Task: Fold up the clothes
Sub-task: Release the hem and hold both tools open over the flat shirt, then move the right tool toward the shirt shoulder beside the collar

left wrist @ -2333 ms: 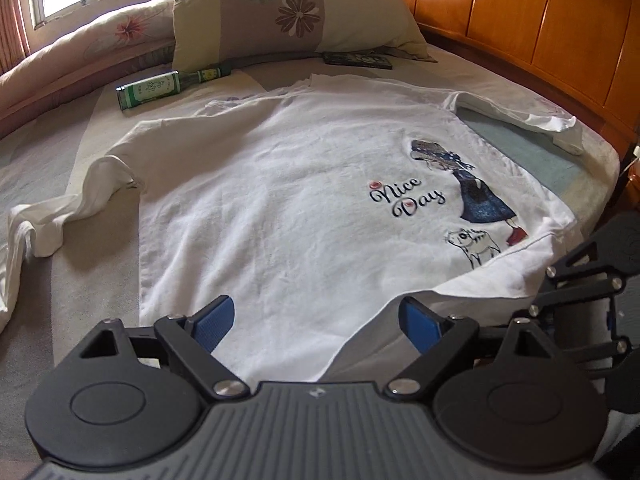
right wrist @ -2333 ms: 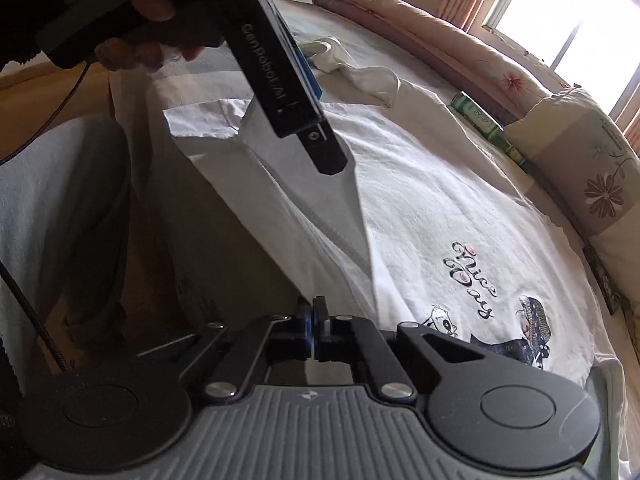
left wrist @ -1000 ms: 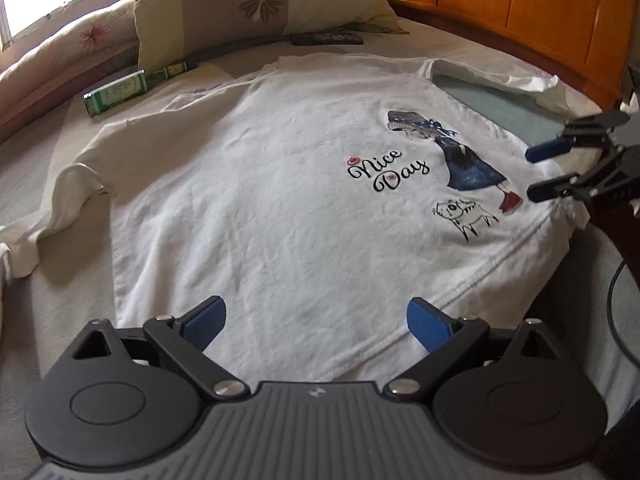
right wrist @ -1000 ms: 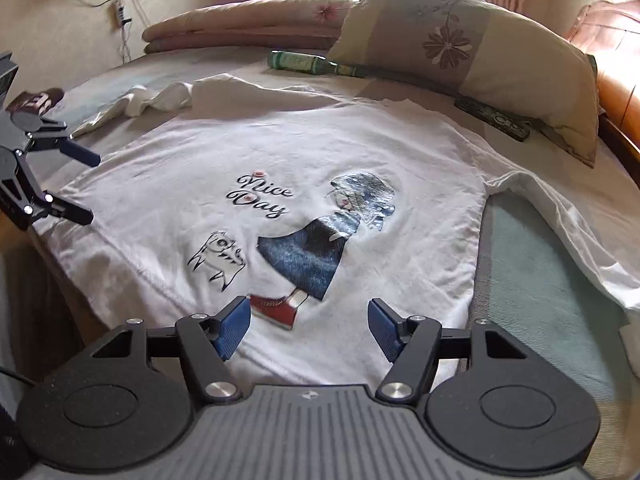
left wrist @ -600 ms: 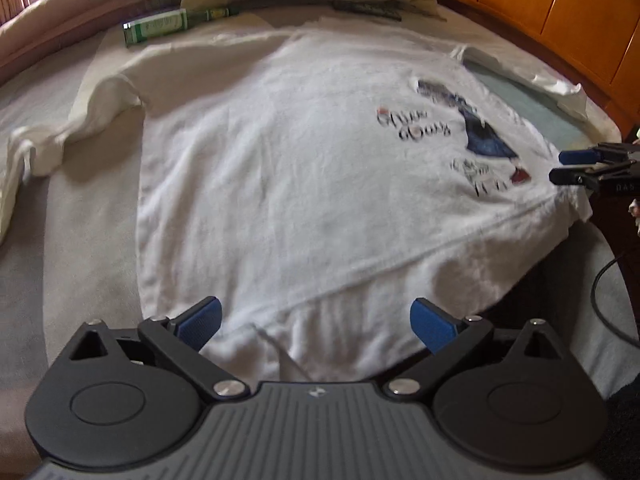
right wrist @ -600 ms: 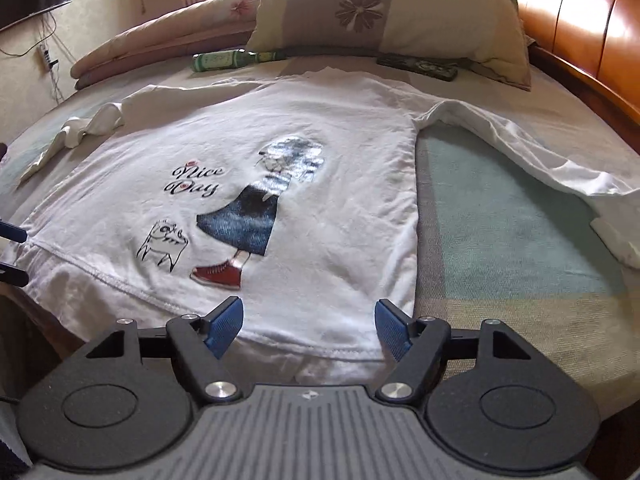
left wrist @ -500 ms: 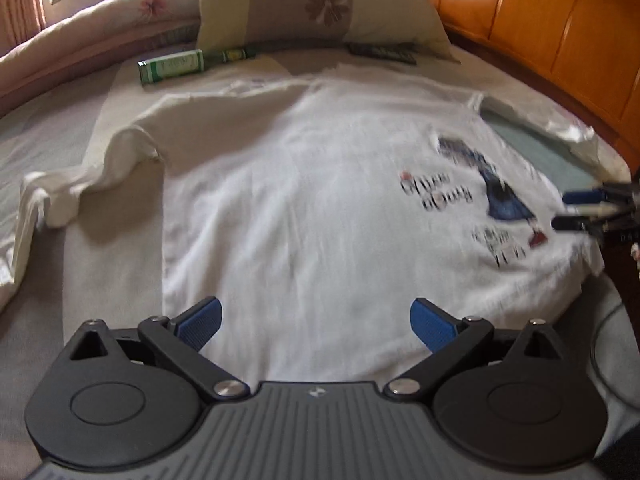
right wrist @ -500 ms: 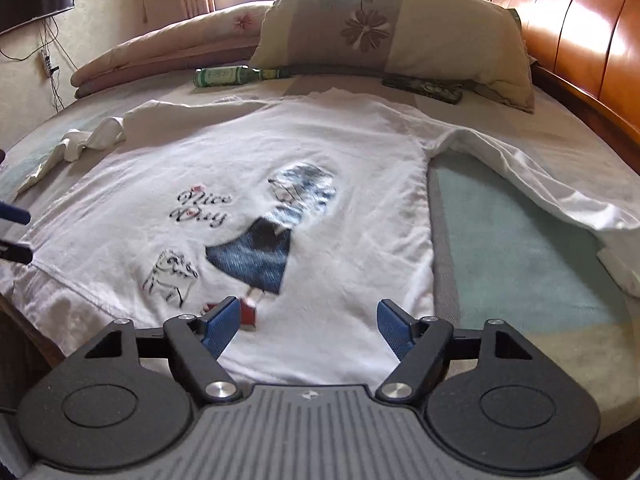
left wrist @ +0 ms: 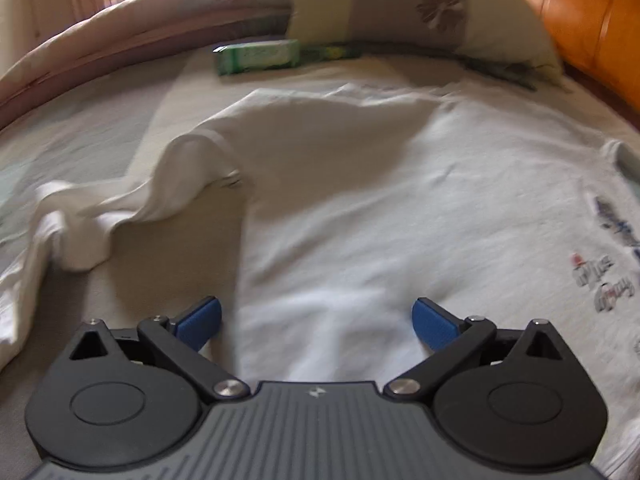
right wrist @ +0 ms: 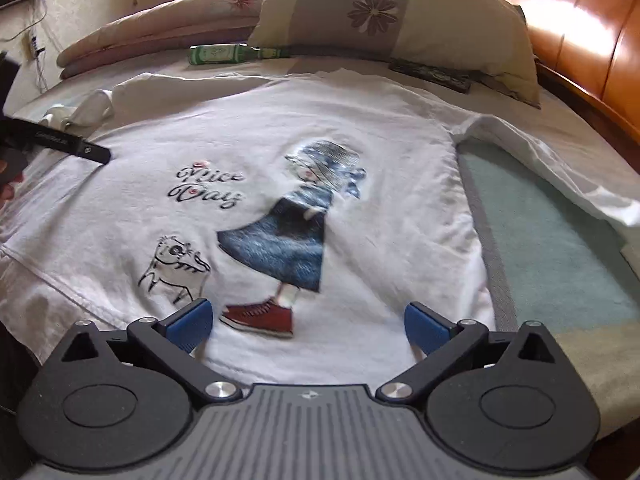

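Note:
A white long-sleeved shirt point(right wrist: 360, 128) with a "Nice Day" print lies spread flat, front up, on the bed. My right gripper point(right wrist: 306, 326) hangs over the shirt's hem by the printed red shoe, its jaws opening wide with nothing gripped between them. My left gripper point(left wrist: 316, 322) is open over the shirt's left side point(left wrist: 360, 208), near the crumpled left sleeve point(left wrist: 100, 208). In the right wrist view the left gripper's finger point(right wrist: 72, 146) shows at the far left above the shirt. The right sleeve point(right wrist: 560, 160) stretches out toward the headboard side.
A flowered pillow point(right wrist: 392, 20) and a rolled quilt point(right wrist: 160, 36) lie at the bed's far end, with a green bottle point(right wrist: 224, 54) and a dark remote point(right wrist: 432, 72) beside them. An orange wooden headboard point(right wrist: 580, 40) runs along the right. A green mat point(right wrist: 552, 248) shows under the shirt.
My left gripper swung left, toward the shirt's left side and its crumpled sleeve. My right gripper's jaws spread wider and dipped slightly closer to the hem.

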